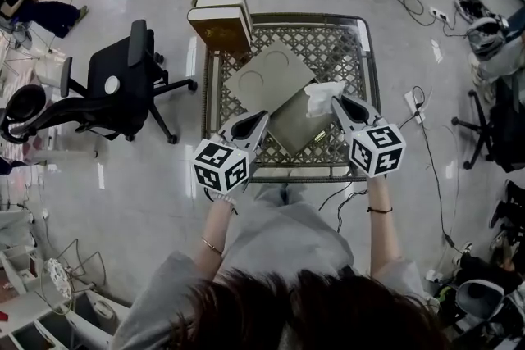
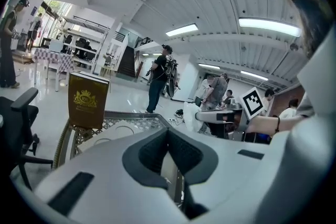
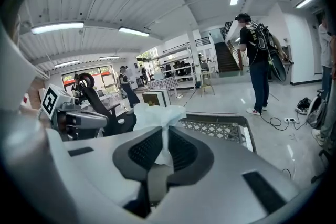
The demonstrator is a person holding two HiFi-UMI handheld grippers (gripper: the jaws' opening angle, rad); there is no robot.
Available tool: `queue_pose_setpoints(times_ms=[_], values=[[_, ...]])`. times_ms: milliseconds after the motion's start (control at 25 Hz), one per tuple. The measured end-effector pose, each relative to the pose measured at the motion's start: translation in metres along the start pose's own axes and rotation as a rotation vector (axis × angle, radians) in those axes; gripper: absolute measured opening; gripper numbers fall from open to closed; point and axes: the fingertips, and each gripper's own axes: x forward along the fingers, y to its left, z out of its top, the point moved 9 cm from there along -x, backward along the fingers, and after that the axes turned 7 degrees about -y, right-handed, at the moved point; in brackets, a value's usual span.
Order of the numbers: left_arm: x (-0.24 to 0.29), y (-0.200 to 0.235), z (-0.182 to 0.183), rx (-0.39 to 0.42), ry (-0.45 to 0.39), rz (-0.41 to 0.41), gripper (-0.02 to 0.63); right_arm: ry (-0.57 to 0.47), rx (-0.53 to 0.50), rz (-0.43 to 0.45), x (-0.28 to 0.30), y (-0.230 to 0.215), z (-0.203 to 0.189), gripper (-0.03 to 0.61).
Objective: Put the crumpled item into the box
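My right gripper has its fingers pinched narrow on the crumpled item – a white, tissue-like wad that puffs out above the pads. From the head view, the wad hangs at my right gripper's tip, above the metal lattice table, about 3 o'clock from the table's middle. The box, dark gold with a crest on its face, stands upright at the table's 11 o'clock corner, well apart from the wad. My left gripper has its fingers together with nothing between them – it hovers over the near edge at about 7 o'clock. Two flat grey-green panels lie overlapping on the lattice. A black office chair stands at 9 o'clock, off the table
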Motion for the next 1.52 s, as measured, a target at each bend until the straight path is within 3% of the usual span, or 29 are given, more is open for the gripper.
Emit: queue_pose_setpoints(times_ms=[520,880,1520], values=[[0.013,0.016,-0.039,-0.064,0.085,0.037,0.017,0.155,0.031,0.057,0.037,-0.012,-0.045,0.052],[0.021,0.018,-0.071,-0.129,0.132,0.054,0.017,0.241,0.112,0.094,0.058,-0.022,-0.083,0.052],[0.033,0.021,-0.104,-0.204,0.193,0.086,0.017,0.464,0.084,0.157,0.100,-0.027,-0.122,0.052]])
